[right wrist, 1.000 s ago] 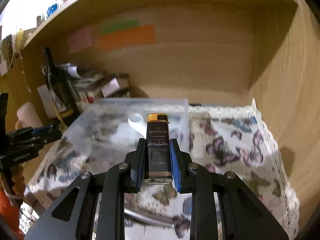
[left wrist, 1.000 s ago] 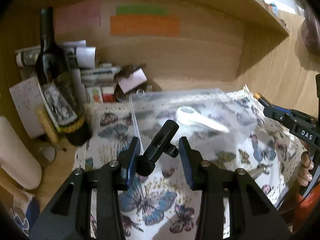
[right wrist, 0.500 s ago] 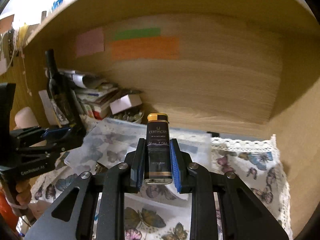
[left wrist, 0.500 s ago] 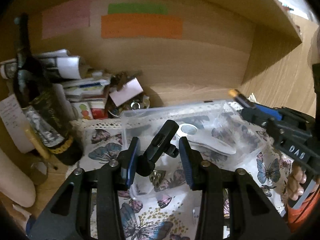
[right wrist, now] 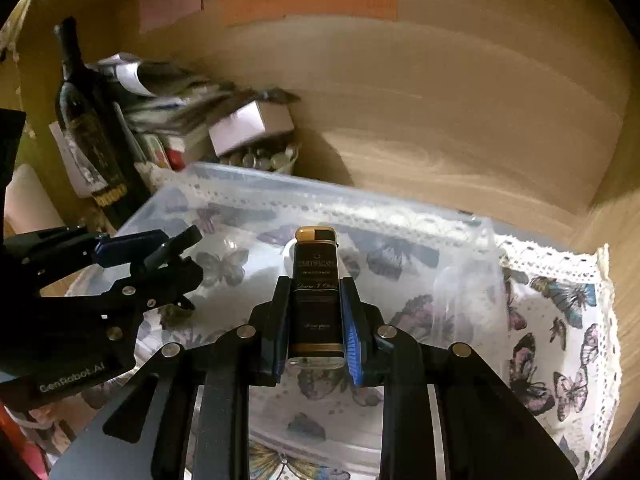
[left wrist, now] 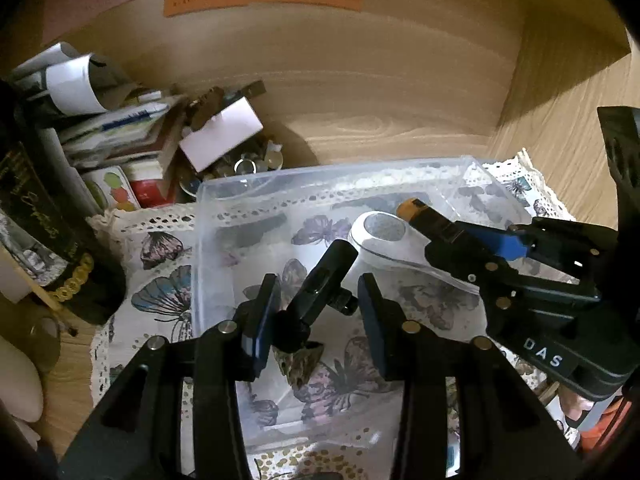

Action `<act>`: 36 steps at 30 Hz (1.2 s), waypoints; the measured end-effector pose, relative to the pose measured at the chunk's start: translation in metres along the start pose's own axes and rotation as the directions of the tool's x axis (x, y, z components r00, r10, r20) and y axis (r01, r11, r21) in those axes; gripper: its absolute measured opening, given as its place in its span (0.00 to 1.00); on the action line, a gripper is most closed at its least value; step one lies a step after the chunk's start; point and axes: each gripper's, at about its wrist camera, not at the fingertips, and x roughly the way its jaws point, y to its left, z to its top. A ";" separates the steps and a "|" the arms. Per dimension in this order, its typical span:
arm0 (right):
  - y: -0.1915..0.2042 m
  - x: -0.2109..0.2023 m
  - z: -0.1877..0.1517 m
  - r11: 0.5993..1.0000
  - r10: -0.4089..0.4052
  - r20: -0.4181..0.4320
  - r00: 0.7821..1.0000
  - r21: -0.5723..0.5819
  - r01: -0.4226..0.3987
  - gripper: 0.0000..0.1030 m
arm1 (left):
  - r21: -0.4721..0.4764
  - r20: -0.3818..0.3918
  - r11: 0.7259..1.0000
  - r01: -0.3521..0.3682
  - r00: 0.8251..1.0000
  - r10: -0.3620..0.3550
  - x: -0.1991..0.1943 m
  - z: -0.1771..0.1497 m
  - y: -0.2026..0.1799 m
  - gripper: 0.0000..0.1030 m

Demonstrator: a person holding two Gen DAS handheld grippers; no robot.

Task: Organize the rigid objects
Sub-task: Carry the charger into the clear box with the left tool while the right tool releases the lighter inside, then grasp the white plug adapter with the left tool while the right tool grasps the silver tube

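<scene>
A clear plastic bin stands on a butterfly cloth inside a wooden shelf; it also shows in the right wrist view. A white oval object lies in it. My left gripper is shut on a black jointed mount and holds it over the bin. My right gripper is shut on a black bottle with a gold cap, also over the bin. The right gripper with the bottle shows at the right of the left wrist view.
A dark wine bottle stands left of the bin, also in the right wrist view. Papers, boxes and a bowl of small round items crowd the back left. Wooden walls close the back and right.
Both grippers have moved forward and down over the bin, each still holding its object. The bin now lies directly beneath them and the two grippers are closer together.
</scene>
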 end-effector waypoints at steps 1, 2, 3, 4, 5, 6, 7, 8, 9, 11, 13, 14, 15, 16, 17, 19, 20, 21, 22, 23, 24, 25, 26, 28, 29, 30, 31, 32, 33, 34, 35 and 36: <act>0.001 0.002 -0.001 1.000 0.000 -0.007 1.000 -0.003 0.000 0.21 | 0.000 -0.005 1.000 -0.001 1.000 0.001 0.002 0.000 0.000 0.39; 0.001 0.003 -0.001 1.000 -0.002 -0.012 1.000 -0.006 0.002 0.21 | 0.003 -0.003 1.000 -0.006 1.000 0.006 0.002 -0.001 -0.001 0.39; 0.002 0.003 -0.002 1.000 -0.005 -0.013 1.000 -0.009 0.005 0.21 | 0.004 -0.001 1.000 -0.011 1.000 0.011 0.003 -0.001 -0.001 0.39; 0.003 0.004 -0.001 1.000 -0.008 -0.014 1.000 -0.011 0.008 0.21 | 0.007 -0.002 1.000 -0.010 1.000 0.010 0.002 -0.001 -0.001 0.39; 0.003 0.003 -0.001 1.000 -0.011 -0.012 1.000 -0.013 0.010 0.21 | 0.006 -0.001 1.000 -0.005 1.000 0.005 0.001 -0.001 -0.001 0.39; 0.004 0.001 -0.001 1.000 -0.015 -0.005 1.000 -0.016 0.015 0.21 | 0.004 0.000 1.000 -0.002 1.000 0.002 -0.001 -0.001 -0.002 0.41; 0.004 -0.001 -0.001 1.000 -0.019 -0.001 1.000 -0.016 0.019 0.22 | 0.003 0.004 1.000 -0.001 1.000 0.001 -0.003 -0.002 -0.002 0.41; 0.003 -0.004 0.000 1.000 -0.023 0.007 1.000 -0.013 0.023 0.25 | 0.002 0.010 1.000 -0.001 1.000 0.001 -0.006 -0.002 -0.002 0.41; 0.003 -0.010 0.000 1.000 -0.028 0.024 0.999 -0.012 0.029 0.30 | 0.003 0.018 1.000 -0.004 1.000 0.004 -0.009 -0.002 -0.002 0.42; 0.003 -0.019 0.001 0.999 -0.040 0.053 0.998 -0.011 0.041 0.36 | 0.002 0.041 1.000 -0.007 0.999 0.007 -0.019 -0.002 -0.002 0.47; 0.003 -0.034 0.000 0.999 -0.053 0.094 0.994 -0.008 0.054 0.43 | -0.001 0.064 1.000 -0.012 0.998 0.012 -0.030 -0.002 -0.002 0.54; 0.002 -0.041 -0.001 0.998 -0.057 0.112 0.992 -0.007 0.058 0.47 | -0.001 0.084 1.000 -0.016 0.996 0.016 -0.038 -0.003 -0.003 0.58; 0.001 -0.052 -0.002 0.998 -0.062 0.136 0.989 -0.004 0.063 0.53 | 0.000 0.096 1.000 -0.020 0.995 0.020 -0.044 -0.004 -0.004 0.59; 0.000 -0.060 -0.004 0.998 -0.065 0.151 0.986 0.001 0.066 0.56 | 0.004 0.110 1.000 -0.024 0.994 0.024 -0.051 -0.005 -0.005 0.60; -0.001 -0.065 -0.005 0.998 -0.065 0.162 0.985 0.006 0.065 0.62 | 0.006 0.120 1.000 -0.025 0.993 0.025 -0.056 -0.005 -0.006 0.63; -0.003 -0.080 -0.010 0.998 -0.063 0.187 0.980 0.012 0.062 0.66 | 0.008 0.139 1.000 -0.022 0.990 0.021 -0.069 -0.008 -0.008 0.69; -0.004 -0.086 -0.013 0.998 -0.064 0.195 0.979 0.012 0.063 0.67 | 0.009 0.149 1.000 -0.020 0.989 0.018 -0.075 -0.011 -0.009 0.72; -0.004 -0.093 -0.016 0.998 -0.067 0.203 0.977 0.011 0.066 0.68 | 0.011 0.157 1.000 -0.020 0.987 0.018 -0.080 -0.014 -0.010 0.74; -0.005 -0.099 -0.021 0.997 -0.071 0.209 0.975 0.013 0.070 0.68 | 0.014 0.162 1.000 -0.023 0.987 0.021 -0.084 -0.017 -0.011 0.76; -0.005 -0.104 -0.026 0.997 -0.074 0.212 0.974 0.013 0.073 0.68 | 0.018 0.166 1.000 -0.026 0.986 0.022 -0.088 -0.022 -0.013 0.78; -0.006 -0.108 -0.032 0.997 -0.078 0.214 0.974 0.015 0.076 0.68 | 0.021 0.165 0.999 -0.026 0.986 0.022 -0.090 -0.025 -0.014 0.79; -0.007 -0.112 -0.037 0.997 -0.081 0.213 0.974 0.017 0.079 0.68 | 0.024 0.160 0.999 -0.026 0.987 0.022 -0.091 -0.029 -0.015 0.80; -0.010 -0.115 -0.043 0.996 -0.084 0.209 0.974 0.020 0.082 0.68 | 0.028 0.149 0.999 -0.023 0.989 0.019 -0.091 -0.034 -0.016 0.80; -0.013 -0.118 -0.056 0.996 -0.086 0.192 0.978 0.033 0.081 0.68 | 0.028 0.127 1.000 -0.012 0.992 0.008 -0.091 -0.044 -0.018 0.80; -0.015 -0.118 -0.061 0.996 -0.083 0.183 0.980 0.039 0.078 0.68 | 0.025 0.113 1.000 -0.006 0.994 0.003 -0.089 -0.049 -0.019 0.80; -0.016 -0.118 -0.067 0.996 -0.078 0.169 0.983 0.047 0.071 0.68 | 0.023 0.103 1.000 0.000 0.995 -0.002 -0.088 -0.053 -0.019 0.80; -0.018 -0.116 -0.076 0.997 -0.069 0.151 0.986 0.056 0.061 0.68 | 0.022 0.089 1.000 0.006 0.996 -0.008 -0.086 -0.058 -0.020 0.80; -0.019 -0.116 -0.082 0.996 -0.065 0.140 0.988 0.062 0.056 0.68 | 0.022 0.076 1.000 0.009 0.997 -0.010 -0.084 -0.063 -0.021 0.80; -0.019 -0.113 -0.089 0.996 -0.061 0.124 0.990 0.069 0.052 0.68 | 0.024 0.061 1.000 0.011 0.998 -0.013 -0.081 -0.069 -0.023 0.80; -0.020 -0.110 -0.096 0.996 -0.055 0.102 0.993 0.076 0.047 0.68 | 0.028 0.044 1.000 0.013 0.999 -0.014 -0.078 -0.073 -0.025 0.80; -0.020 -0.106 -0.103 0.996 -0.046 0.081 0.996 0.081 0.039 0.68 | 0.033 0.027 0.999 0.015 1.000 -0.016 -0.075 -0.078 -0.027 0.80; -0.020 -0.101 -0.110 0.996 -0.035 0.059 0.998 0.085 0.030 0.68 | 0.038 0.011 0.999 0.020 1.000 -0.020 -0.072 -0.082 -0.029 0.80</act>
